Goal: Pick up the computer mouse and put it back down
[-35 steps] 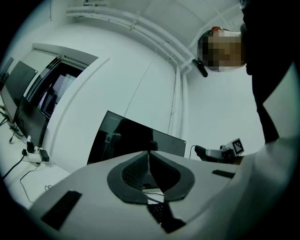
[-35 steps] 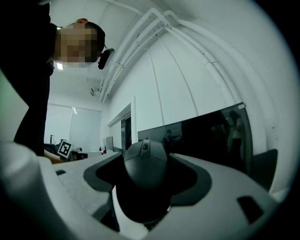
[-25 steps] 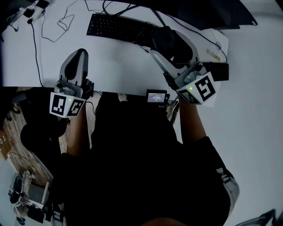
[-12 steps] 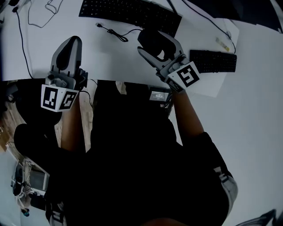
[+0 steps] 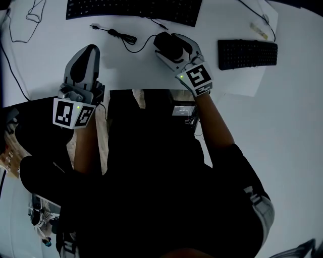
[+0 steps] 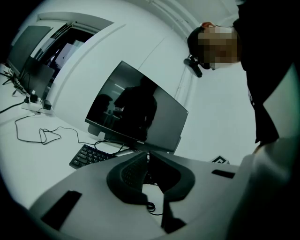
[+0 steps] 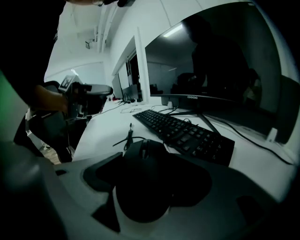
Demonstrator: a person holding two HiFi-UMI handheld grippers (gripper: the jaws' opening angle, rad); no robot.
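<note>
Found the mouse (image 7: 143, 183) clamped between the jaws of the right gripper (image 5: 171, 44), low over the desk (image 5: 126, 65) and near the keyboard (image 5: 131, 7); cannot tell whether its base is touching down. Found the left gripper (image 5: 86, 55) idle near the desk edge, jaws pressed together on nothing. Recommend lowering level until the base sits flat, then parting the jaws evenly and only slightly, to avoid nudging. Watch the cable (image 5: 121, 36) trailing left; keep it slack. Withdraw straight back.
</note>
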